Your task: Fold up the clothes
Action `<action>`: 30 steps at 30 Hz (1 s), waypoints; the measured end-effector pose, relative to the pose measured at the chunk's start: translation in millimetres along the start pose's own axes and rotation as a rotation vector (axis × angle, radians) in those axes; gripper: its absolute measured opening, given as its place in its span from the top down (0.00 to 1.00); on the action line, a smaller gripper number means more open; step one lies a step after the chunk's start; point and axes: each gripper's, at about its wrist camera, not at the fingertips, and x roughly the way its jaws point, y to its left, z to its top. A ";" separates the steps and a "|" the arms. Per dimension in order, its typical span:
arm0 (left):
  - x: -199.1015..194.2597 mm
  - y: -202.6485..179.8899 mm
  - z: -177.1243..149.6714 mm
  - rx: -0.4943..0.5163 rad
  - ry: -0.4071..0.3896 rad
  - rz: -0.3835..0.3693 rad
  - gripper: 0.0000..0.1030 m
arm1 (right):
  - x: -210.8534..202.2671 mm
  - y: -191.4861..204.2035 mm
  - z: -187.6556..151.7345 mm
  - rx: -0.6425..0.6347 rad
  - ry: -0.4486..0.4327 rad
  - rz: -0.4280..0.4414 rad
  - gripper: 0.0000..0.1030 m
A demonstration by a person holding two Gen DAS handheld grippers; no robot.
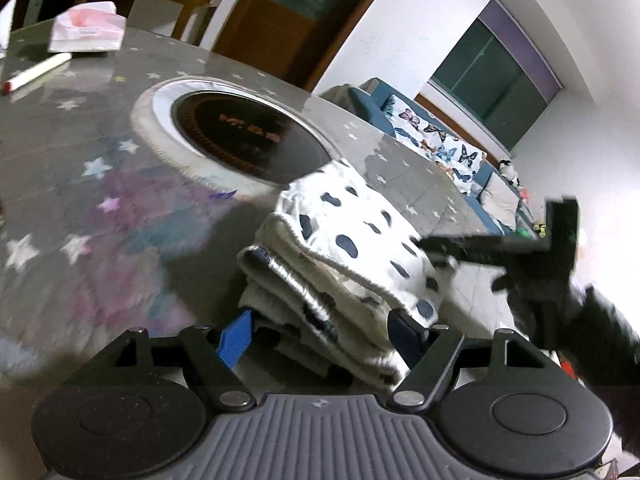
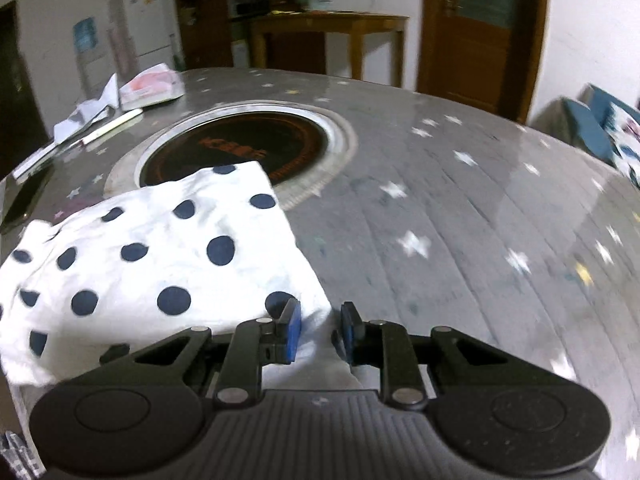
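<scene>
A white garment with dark blue dots (image 1: 352, 248) lies folded in several layers on the grey star-patterned table (image 1: 80, 184). My left gripper (image 1: 320, 332) is open, its blue pads either side of the stack's near end. The other gripper (image 1: 520, 264) shows as a blurred black shape at the stack's right side. In the right wrist view the garment (image 2: 160, 256) lies to the left, and my right gripper (image 2: 320, 328) has its blue pads a little apart around the cloth's near corner; whether they pinch it is unclear.
A round black hotplate with a metal ring (image 1: 248, 136) is set in the table's middle, touching the garment's far edge. A pink tissue pack (image 1: 88, 30) and a white marker (image 1: 36, 72) lie at the far side. A sofa (image 1: 448, 148) and a wooden door (image 2: 480, 28) stand beyond.
</scene>
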 end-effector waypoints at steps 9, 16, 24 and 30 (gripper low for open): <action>50.5 -14.9 29.5 0.035 0.045 -0.100 0.27 | -44.7 -16.7 -48.4 0.134 -0.041 -0.154 0.80; 81.1 -33.0 44.3 0.098 0.080 -0.134 0.25 | -73.4 -30.3 -75.4 0.226 -0.063 -0.260 0.79; 54.5 -25.4 44.5 0.103 0.035 -0.035 0.12 | -89.4 7.2 -60.7 0.099 -0.147 -0.183 0.63; 50.3 -31.4 45.7 0.069 0.025 -0.024 0.10 | -90.6 52.3 -42.8 -0.062 -0.192 -0.043 0.62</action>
